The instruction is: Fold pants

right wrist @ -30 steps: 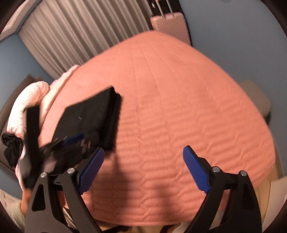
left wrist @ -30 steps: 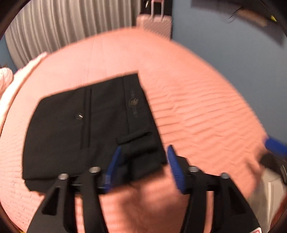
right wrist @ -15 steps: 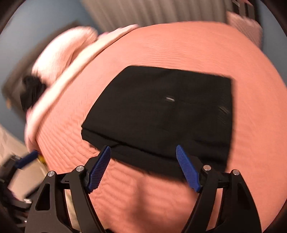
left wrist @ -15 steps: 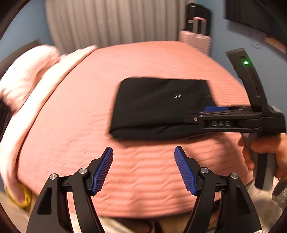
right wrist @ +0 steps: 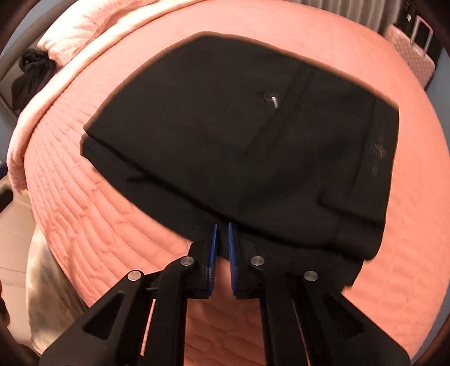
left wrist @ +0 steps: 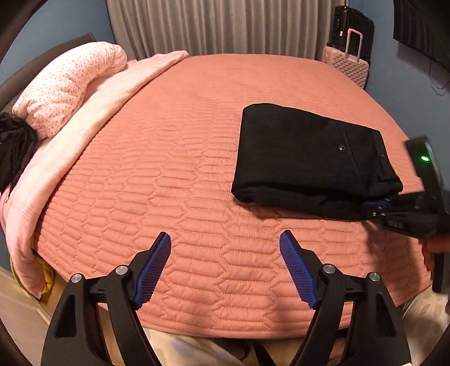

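Salmon-pink quilted bedspread (left wrist: 174, 174) covers the bed, grey pleated curtains (left wrist: 225, 25) behind, a pale pink hard-shell suitcase (left wrist: 347, 66) at the far corner. A speckled pink pillow (left wrist: 67, 84) and a dark crumpled garment (left wrist: 14, 152) are seen at the head end.

Black folded dress pants (left wrist: 306, 160) lie as a compact rectangle on the bedspread, right of centre in the left wrist view, pocket button up.

Change noted: right tool (right wrist: 222, 239) has just been closing, and its blue pads are now pinched on the near edge of the pants (right wrist: 239, 135), cloth seen between them. Half a second ago its jaws stood wide above that edge. Left tool (left wrist: 225, 264) has just been opening; it is held wide apart, empty, over bare quilt, well clear of the pants.

Judgement: folding looks finished or nearly so; the fresh grip suggests a last tidy, shift or lift of the bundle. One-sided pinch may let layers slide apart.
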A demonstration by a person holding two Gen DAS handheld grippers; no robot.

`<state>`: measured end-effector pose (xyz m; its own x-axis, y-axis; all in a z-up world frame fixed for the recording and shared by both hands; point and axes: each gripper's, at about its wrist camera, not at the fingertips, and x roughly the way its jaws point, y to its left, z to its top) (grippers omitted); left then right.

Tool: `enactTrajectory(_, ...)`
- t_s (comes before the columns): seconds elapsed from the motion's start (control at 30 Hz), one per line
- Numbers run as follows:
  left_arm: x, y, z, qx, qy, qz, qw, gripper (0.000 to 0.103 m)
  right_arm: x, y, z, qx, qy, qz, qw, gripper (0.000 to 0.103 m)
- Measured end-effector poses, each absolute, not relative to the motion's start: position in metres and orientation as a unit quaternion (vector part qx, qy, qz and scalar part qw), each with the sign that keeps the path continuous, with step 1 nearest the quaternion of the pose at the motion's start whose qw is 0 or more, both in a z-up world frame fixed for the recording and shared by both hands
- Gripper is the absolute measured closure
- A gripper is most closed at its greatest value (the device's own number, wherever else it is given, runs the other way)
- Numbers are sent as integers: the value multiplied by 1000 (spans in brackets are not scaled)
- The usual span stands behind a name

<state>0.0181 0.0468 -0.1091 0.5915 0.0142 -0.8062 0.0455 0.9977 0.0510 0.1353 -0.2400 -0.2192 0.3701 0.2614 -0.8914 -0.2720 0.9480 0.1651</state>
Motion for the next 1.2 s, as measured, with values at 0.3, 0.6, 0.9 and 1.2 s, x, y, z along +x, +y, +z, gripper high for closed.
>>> enactTrajectory(0.3,32,50,-98,33,437,11,899,26,177,-174,-177,71,474,213,851,90)
enactTrajectory(0.6,68,60,-90,88,426,13,900,22,163,-232,-219,232,508,170,812,96)
enactTrajectory(0.9,153,-21,-150,125,467,-48,874,18,127,-310,-225,249,480,99,836,97)
enactTrajectory(1.2,166,12,-202,0,512,-75,856,5,127,-342,-192,302,429,115,844,97)
